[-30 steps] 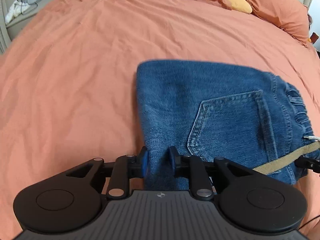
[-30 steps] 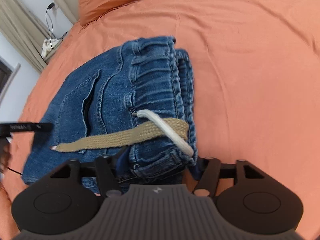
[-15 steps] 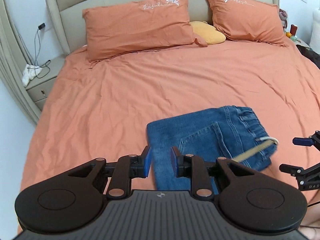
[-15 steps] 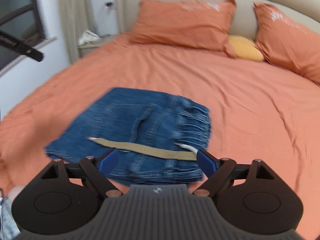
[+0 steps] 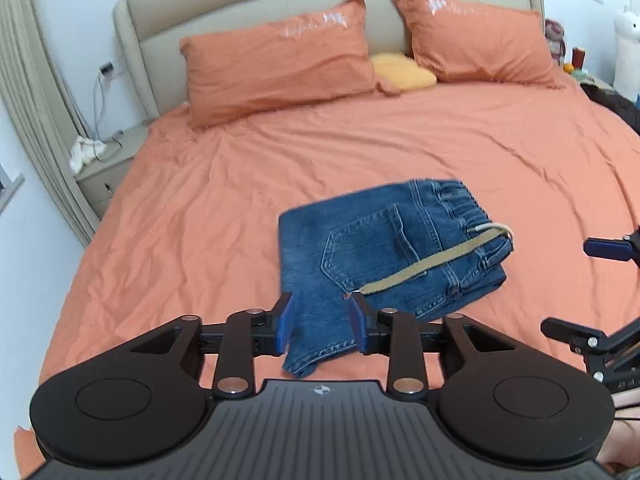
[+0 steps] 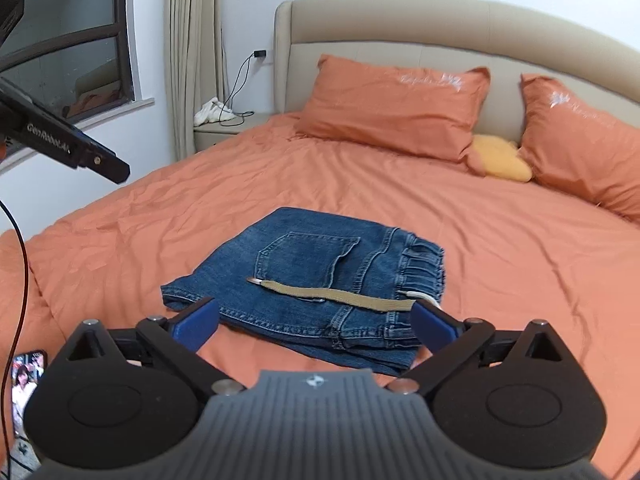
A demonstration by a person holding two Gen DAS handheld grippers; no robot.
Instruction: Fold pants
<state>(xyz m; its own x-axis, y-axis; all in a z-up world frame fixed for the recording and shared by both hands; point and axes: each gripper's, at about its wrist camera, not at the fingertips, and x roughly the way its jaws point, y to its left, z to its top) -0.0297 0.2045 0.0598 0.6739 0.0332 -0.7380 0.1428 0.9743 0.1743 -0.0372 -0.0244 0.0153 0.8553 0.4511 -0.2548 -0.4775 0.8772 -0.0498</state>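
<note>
The left gripper (image 5: 320, 328) hangs above the bed (image 5: 200, 208) with jaws opening and nothing pinched; the folded pants (image 5: 384, 248) lie just ahead of and below its fingertips; the right gripper (image 6: 316, 324), jaws opening wide and empty, faces the pants (image 6: 312, 276) lying just beyond its tips.

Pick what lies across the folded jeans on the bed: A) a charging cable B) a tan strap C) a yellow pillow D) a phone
B: a tan strap runs along the top of the folded jeans from the waistband toward the back pocket, with nothing else resting on them.
</note>
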